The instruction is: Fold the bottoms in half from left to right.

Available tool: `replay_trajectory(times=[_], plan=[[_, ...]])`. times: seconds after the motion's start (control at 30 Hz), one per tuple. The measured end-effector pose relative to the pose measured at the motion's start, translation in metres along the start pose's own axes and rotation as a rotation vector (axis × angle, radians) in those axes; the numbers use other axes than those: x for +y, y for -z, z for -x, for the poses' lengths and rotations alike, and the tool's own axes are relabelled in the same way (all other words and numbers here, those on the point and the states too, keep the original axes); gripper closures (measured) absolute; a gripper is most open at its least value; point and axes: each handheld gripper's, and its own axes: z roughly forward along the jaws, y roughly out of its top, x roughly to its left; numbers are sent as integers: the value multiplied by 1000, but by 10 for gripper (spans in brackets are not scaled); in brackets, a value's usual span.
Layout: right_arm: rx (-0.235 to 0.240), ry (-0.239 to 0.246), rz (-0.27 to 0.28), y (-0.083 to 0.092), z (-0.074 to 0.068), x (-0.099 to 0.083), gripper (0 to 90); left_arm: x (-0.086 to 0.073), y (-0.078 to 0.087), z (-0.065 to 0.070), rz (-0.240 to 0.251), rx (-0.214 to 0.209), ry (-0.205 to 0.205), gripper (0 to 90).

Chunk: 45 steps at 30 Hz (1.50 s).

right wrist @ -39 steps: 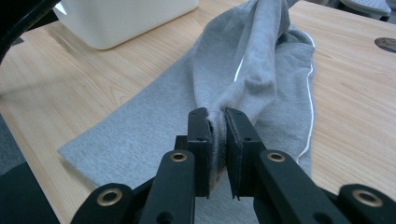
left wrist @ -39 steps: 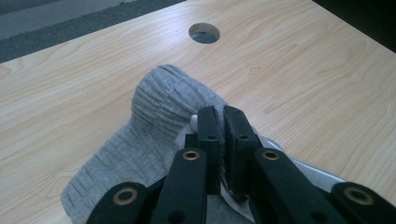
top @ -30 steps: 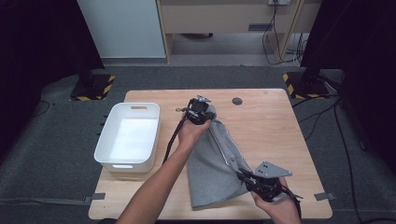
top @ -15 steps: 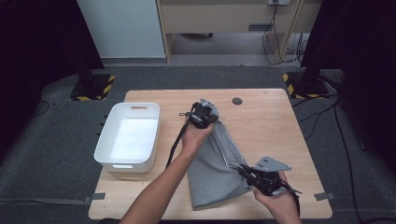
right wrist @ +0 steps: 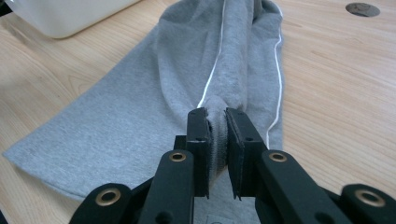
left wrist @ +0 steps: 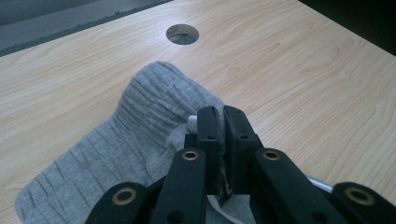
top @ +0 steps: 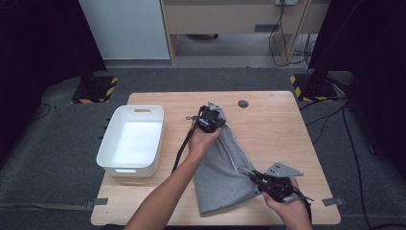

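Now, high view: one grey garment (top: 222, 175) on one table (top: 277, 124), one white bin (top: 131, 141) at 9 o'clock of it, one round hole (top: 243, 103) at 12 | left gripper view: left gripper (left wrist: 219, 123) clenched on ribbed cuff | right gripper view: right gripper (right wrist: 217, 128) clenched on a fold, two white stripes

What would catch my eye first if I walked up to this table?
Most likely the grey garment spread across the middle of the wooden table, pinched at both ends: the left gripper clamps its ribbed far end, the right gripper its near edge. Next, the white bin standing at the table's left side.
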Motion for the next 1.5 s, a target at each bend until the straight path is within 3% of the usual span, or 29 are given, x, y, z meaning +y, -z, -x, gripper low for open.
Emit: replay_trajectory(times=[0.53, 1.33, 1.4, 1.43, 1.47, 1.5], plan=[[-19, -32, -25, -3, 12, -10, 801, -3, -7, 0, -19, -3, -9, 857], [-34, -23, -31, 1, 15, -16, 794, -5, -10, -5, -20, -3, -10, 849], [-37, -26, -34, 2, 16, -18, 786, -5, -10, -7, -18, 5, -8, 829], [-37, -26, -34, 2, 16, -18, 786, -5, -10, -7, -18, 5, -8, 786], [-41, -19, -44, 2, 17, -20, 730, -6, -10, -7, -2, 21, -3, 692], [-34, -20, -51, 1, 18, -20, 701, -6, -9, -7, 3, 20, -5, 657]])
